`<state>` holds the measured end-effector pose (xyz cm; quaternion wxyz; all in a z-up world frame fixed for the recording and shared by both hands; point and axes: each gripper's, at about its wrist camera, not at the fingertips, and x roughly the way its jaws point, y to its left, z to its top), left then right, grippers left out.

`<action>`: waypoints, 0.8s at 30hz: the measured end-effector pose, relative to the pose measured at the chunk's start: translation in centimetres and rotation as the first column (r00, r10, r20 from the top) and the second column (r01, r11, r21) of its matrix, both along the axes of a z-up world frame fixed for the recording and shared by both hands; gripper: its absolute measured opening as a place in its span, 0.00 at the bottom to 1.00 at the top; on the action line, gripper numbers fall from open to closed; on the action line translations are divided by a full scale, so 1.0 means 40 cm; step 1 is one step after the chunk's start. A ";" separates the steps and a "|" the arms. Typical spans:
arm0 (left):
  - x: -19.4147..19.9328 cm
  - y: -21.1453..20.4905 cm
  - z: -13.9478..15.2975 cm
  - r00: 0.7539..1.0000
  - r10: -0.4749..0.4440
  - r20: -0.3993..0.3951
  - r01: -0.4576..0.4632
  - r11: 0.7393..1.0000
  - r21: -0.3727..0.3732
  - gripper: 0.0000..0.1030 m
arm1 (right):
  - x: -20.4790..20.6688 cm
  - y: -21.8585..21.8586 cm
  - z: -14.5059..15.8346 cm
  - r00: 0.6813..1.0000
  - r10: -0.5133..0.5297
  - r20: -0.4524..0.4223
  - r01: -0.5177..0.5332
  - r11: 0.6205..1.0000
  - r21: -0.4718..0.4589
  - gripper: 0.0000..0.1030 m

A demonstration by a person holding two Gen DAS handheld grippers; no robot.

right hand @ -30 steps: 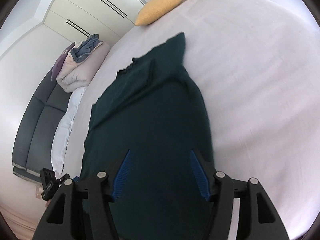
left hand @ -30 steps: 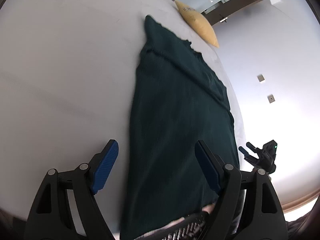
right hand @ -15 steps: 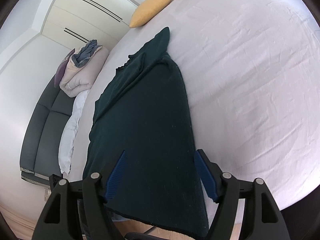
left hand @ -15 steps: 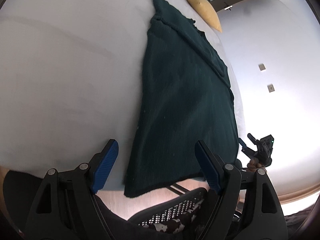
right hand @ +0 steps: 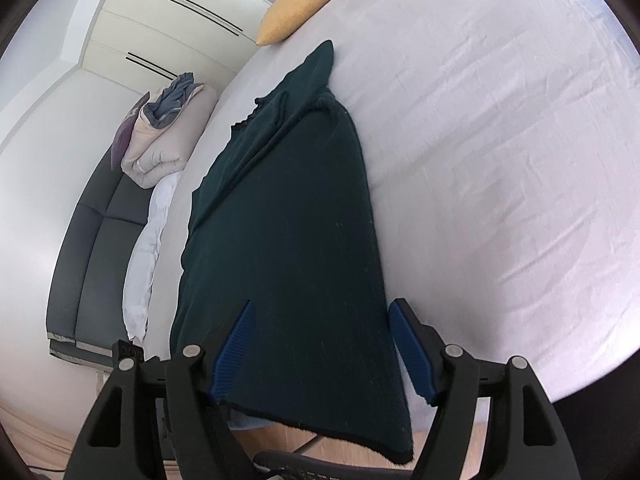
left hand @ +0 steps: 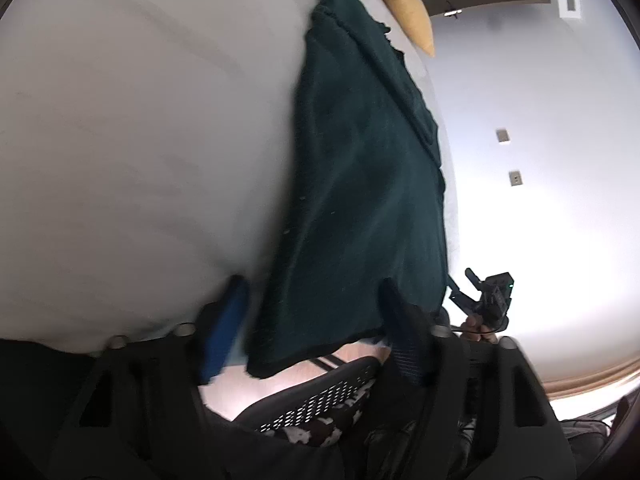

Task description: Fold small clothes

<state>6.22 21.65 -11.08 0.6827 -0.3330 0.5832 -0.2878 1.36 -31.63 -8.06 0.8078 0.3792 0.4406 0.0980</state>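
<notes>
Knitwear (right hand: 288, 240), soft, limp and light by its look, lies flat on bed (right hand: 500, 160) ahead of both empty, open grippers (left hand: 316, 320) (right hand: 324, 344), hem overhanging between their fingers; best pinched at hem corners.

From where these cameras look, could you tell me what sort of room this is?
Most likely a bedroom. A wide bed with a pale sheet carries a dark green garment and a yellow pillow; built-in wardrobe doors line the wall, and folded duvets sit on a dark sofa beside it.
</notes>
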 end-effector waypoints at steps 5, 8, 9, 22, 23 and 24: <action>0.001 -0.008 -0.015 0.999 -0.034 -0.030 0.034 0.999 0.002 0.32 | -0.035 -0.017 0.002 1.000 0.005 -0.019 -0.006 1.000 -0.017 0.70; -0.003 -0.027 -0.018 0.997 -0.066 -0.032 0.066 0.998 0.003 0.32 | -0.055 -0.031 0.002 0.999 0.005 -0.033 -0.006 1.000 -0.026 0.70; -0.001 -0.032 -0.017 0.997 -0.067 -0.031 0.067 0.998 -0.002 0.32 | -0.061 -0.035 0.001 0.999 0.006 -0.039 -0.007 1.000 -0.028 0.70; 0.012 -0.058 -0.029 0.998 -0.047 -0.031 0.048 0.999 0.007 0.09 | -0.111 -0.064 -0.035 0.986 0.041 -0.162 -0.044 0.999 -0.014 0.70; 0.011 -0.061 -0.029 0.998 -0.048 -0.030 0.049 0.999 0.008 0.09 | -0.110 -0.059 -0.042 0.982 0.058 -0.182 -0.060 0.998 -0.004 0.70; 0.012 -0.064 -0.029 0.998 -0.050 -0.028 0.050 0.999 0.008 0.08 | -0.109 -0.053 -0.049 0.977 0.075 -0.199 -0.076 0.997 0.002 0.70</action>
